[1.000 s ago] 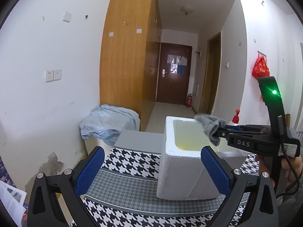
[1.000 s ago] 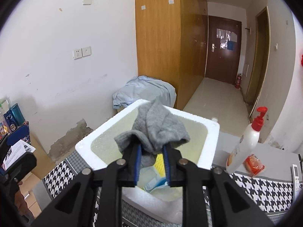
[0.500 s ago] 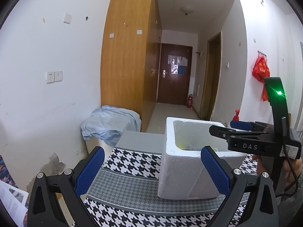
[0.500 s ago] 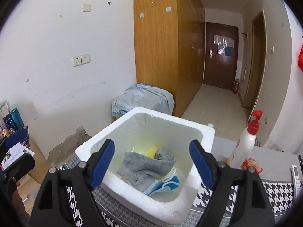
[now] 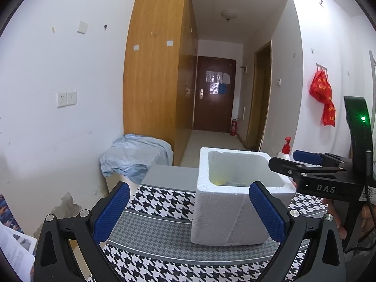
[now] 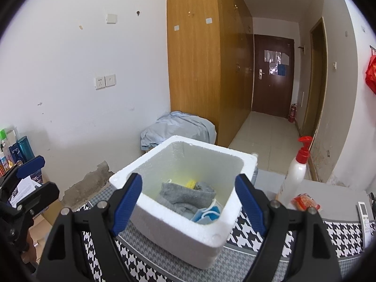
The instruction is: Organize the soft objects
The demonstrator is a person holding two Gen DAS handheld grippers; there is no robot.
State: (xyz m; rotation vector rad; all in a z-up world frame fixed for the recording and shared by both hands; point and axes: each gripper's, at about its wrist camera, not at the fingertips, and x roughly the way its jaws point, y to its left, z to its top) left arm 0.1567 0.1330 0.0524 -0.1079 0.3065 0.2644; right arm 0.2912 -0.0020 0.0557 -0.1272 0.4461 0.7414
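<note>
A white foam box [image 6: 178, 232] stands on the houndstooth tablecloth [image 6: 338, 237]. Inside it lie a grey sock [image 6: 185, 198], a blue face mask [image 6: 208, 215] and something yellow [image 6: 190, 183]. My right gripper [image 6: 188, 205] is open and empty, held above the box's near rim. It also shows from the side in the left wrist view [image 5: 284, 162]. My left gripper [image 5: 188, 210] is open and empty, to the left of the box [image 5: 223, 216] and short of it.
A white pump bottle with a red top [image 6: 295, 171], a red snack packet [image 6: 305, 202] and a white remote [image 6: 365, 212] lie right of the box. A pile of light blue cloth [image 5: 134, 156] lies beyond the table on the left. Papers [image 5: 14, 251] show at lower left.
My right gripper opened and dropped the grey sock into the foam box, then drew back and up a little. The left gripper stayed open and hardly moved.
</note>
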